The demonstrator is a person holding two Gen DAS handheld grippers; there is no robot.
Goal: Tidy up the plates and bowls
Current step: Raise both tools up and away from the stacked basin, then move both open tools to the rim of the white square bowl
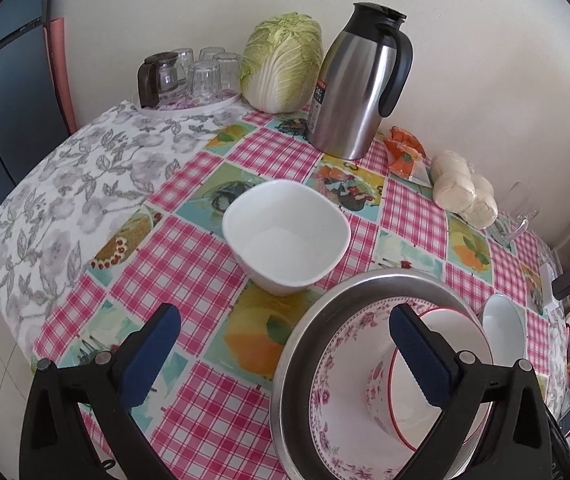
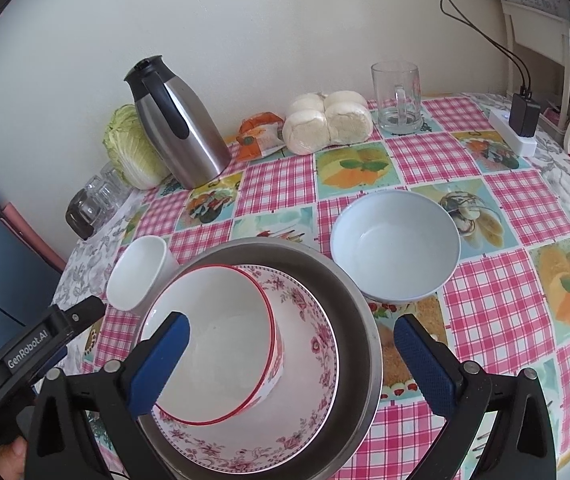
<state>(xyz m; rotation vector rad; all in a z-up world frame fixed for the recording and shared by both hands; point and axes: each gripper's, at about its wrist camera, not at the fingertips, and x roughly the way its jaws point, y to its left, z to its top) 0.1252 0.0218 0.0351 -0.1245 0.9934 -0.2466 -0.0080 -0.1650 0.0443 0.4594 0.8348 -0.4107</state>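
Two grippers are seen above a table (image 1: pixel 213 412) w/ a pink-check cloth, both w/ jaws spread wide and nothing pinched. In the left wrist view, far left at the back, a tray of upturned glasses (image 1: pixel 207 74) and a small glass pot w/ dark handle (image 1: pixel 157 78) are set near the wall; next to them a cabbage (image 1: pixel 281 62) is stood upright, just beside a steel thermos jug (image 1: pixel 359 80). Further right an orange packet (image 1: pixel 405 152) and a bag of buns (image 1: pixel 463 188) are laid. The square white bowl (image 1: pixel 285 236) is placed mid-table, ahead of the left gripper (image 1: pixel 283 360) and apart from its fingers. At lower right a stack is seen: steel basin (image 1: pixel 297 352) holding a floral plate (image 1: pixel 337 380), w/ a red-rimmed bowl (image 1: pixel 385 392) tilted inside it; the right blue pad of the left gripper is over the plate, whether touching cannot be told. A pale round bowl (image 1: pixel 503 320) is partly seen beyond the basin's right edge. In the right wrist view, the left gripper's body is visible at the lower left, by the square white bowl (image 2: pixel 137 272). The steel basin (image 2: pixel 349 300) w/ floral plate (image 2: pixel 309 320) and red-rimmed bowl (image 2: pixel 221 336) is under the right gripper (image 2: pixel 291 360); its left pad is over the red-rimmed bowl's opening, its right pad outside the basin's rim. The pale round bowl (image 2: pixel 395 244) is stood upright just beside the basin on the right. At the back a glass mug (image 2: pixel 399 98) is set, and a power strip (image 2: pixel 513 134) near the table's far right edge.
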